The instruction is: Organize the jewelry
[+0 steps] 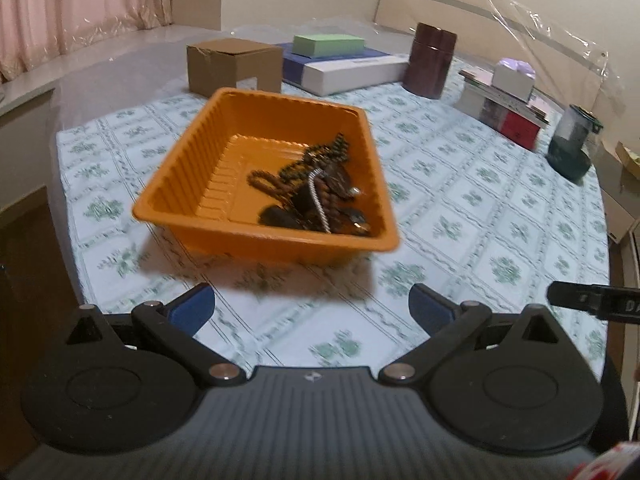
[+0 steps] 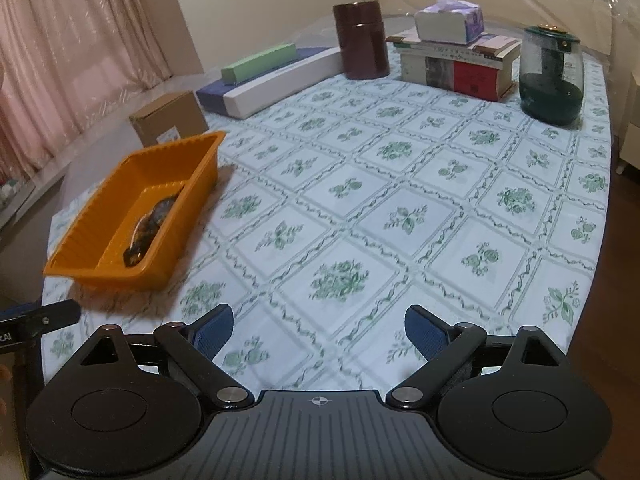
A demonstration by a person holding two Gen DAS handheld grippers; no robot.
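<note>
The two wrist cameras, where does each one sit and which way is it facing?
Left wrist view: sits on the left claw, looking forward and down at the orange tray of jewelry straight ahead; its own open blue pads show, plus the other claw's tip at the right edge.
Right wrist view: sits on the right claw, looking over the floral tablecloth, tray off to its left; its open pads show, nothing between them.
Shared: tray, brown canister, cardboard box, stacked books.

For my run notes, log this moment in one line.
left gripper: open, empty | right gripper: open, empty | jewelry: all in orange tray | tablecloth: no loose pieces
</note>
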